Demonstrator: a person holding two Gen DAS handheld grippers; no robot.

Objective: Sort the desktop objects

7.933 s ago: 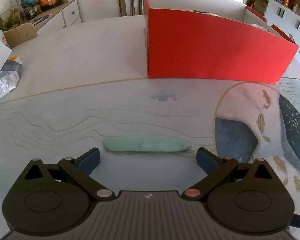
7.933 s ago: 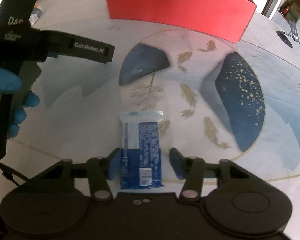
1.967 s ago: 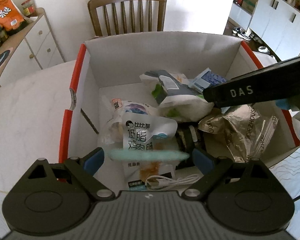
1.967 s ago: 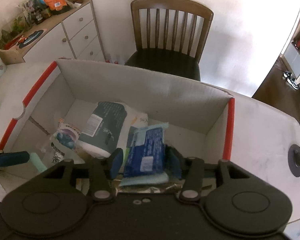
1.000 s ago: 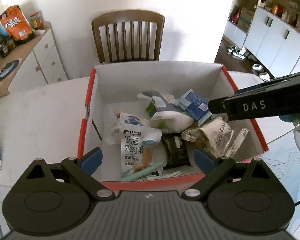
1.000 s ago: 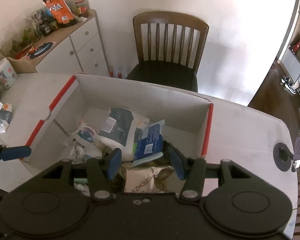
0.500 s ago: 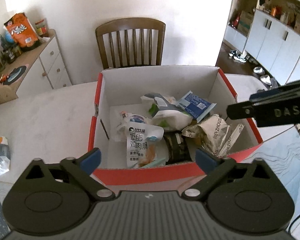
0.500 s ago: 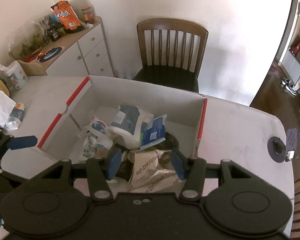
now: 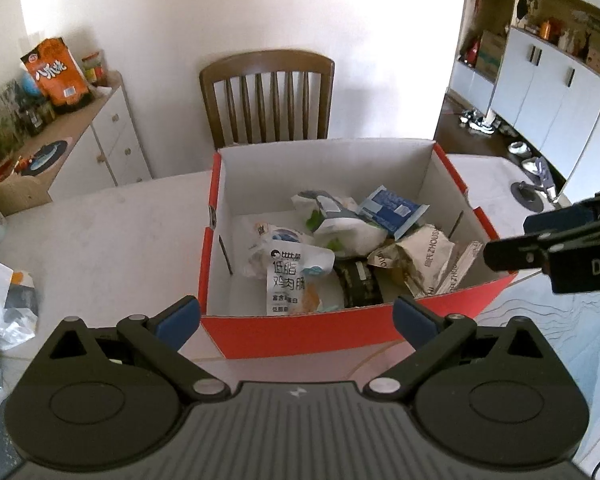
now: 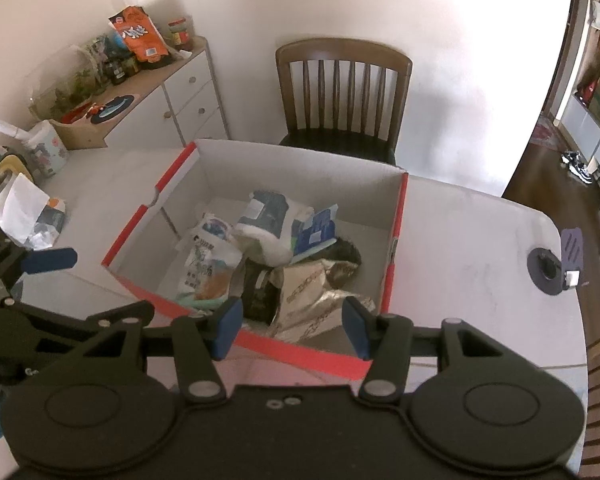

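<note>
Left wrist view: the left gripper (image 9: 296,316) hangs with jaws wide apart and nothing between them, above the near red wall of the box (image 9: 300,332). The box stands by the table's (image 9: 100,240) far edge, before a chair (image 9: 266,96). Inside lie a blue packet (image 9: 392,210), a white pouch (image 9: 290,276) and a foil bag (image 9: 424,260).

Right wrist view: the right gripper (image 10: 292,326) has jaws partly apart, empty, over the box's near right corner. The mint-green strip (image 10: 202,302) lies inside against the near wall.
</note>
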